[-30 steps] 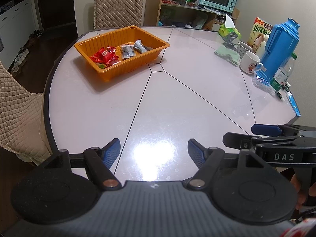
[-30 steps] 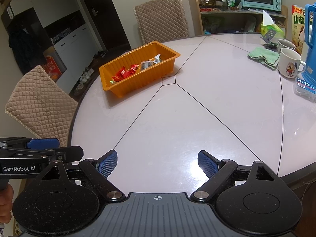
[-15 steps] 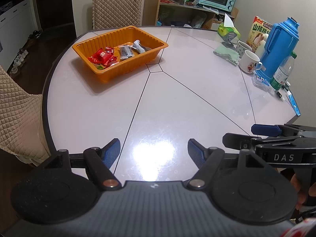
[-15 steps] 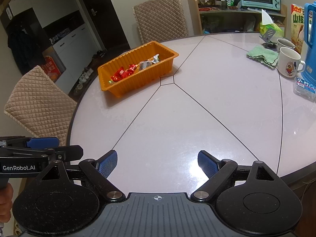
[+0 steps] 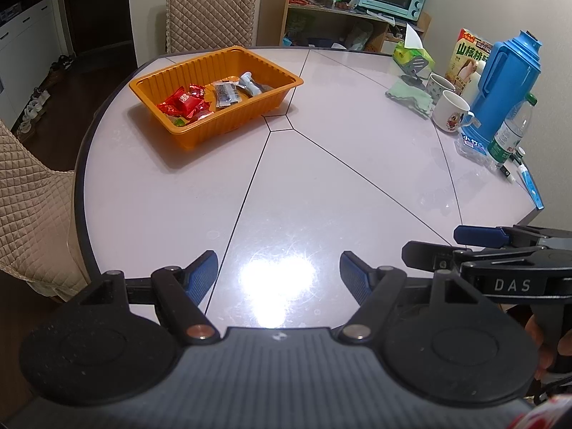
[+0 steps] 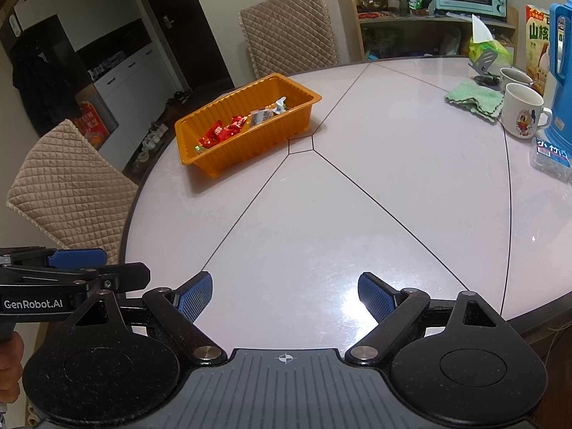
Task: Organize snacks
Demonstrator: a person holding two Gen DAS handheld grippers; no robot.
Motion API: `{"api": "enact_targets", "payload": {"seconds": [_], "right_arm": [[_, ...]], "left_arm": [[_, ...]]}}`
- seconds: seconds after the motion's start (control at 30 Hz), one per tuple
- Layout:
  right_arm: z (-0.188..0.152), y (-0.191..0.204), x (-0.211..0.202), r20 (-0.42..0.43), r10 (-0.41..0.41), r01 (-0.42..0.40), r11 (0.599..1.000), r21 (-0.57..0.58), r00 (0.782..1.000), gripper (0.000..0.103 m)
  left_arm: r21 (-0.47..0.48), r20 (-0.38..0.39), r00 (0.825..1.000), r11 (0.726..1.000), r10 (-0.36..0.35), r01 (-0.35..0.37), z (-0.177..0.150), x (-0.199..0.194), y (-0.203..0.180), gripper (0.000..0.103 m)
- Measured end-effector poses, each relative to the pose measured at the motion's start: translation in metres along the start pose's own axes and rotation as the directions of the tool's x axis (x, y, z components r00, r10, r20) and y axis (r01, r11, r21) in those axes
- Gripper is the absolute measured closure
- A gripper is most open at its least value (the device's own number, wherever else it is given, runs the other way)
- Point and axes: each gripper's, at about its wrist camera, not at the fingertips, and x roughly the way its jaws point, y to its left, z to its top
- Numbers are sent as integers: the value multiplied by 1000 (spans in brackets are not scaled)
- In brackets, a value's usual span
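The left gripper (image 5: 279,273) and right gripper (image 6: 284,295) are hovering side by side over the near edge of the bench (image 5: 321,186), tilting downward, both with jaws standing wide apart and gripping nothing.

Both views are evenly lit from overhead. A bright glare patch is reflected on the glossy table (image 5: 321,186) near the bottom. Soft shadows are cast. Straight lines are curved by fisheye distortion; corners are darkened.
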Motion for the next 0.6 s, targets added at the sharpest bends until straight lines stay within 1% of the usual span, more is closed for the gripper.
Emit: {"api": "enact_targets", "payload": {"seconds": [0.6], "right_arm": [[1, 0, 7, -9, -5, 6, 1000, 13, 1000, 15]], "left_arm": [[-3, -7, 1000, 1000, -4, 4, 3, 5, -1, 30]]}}
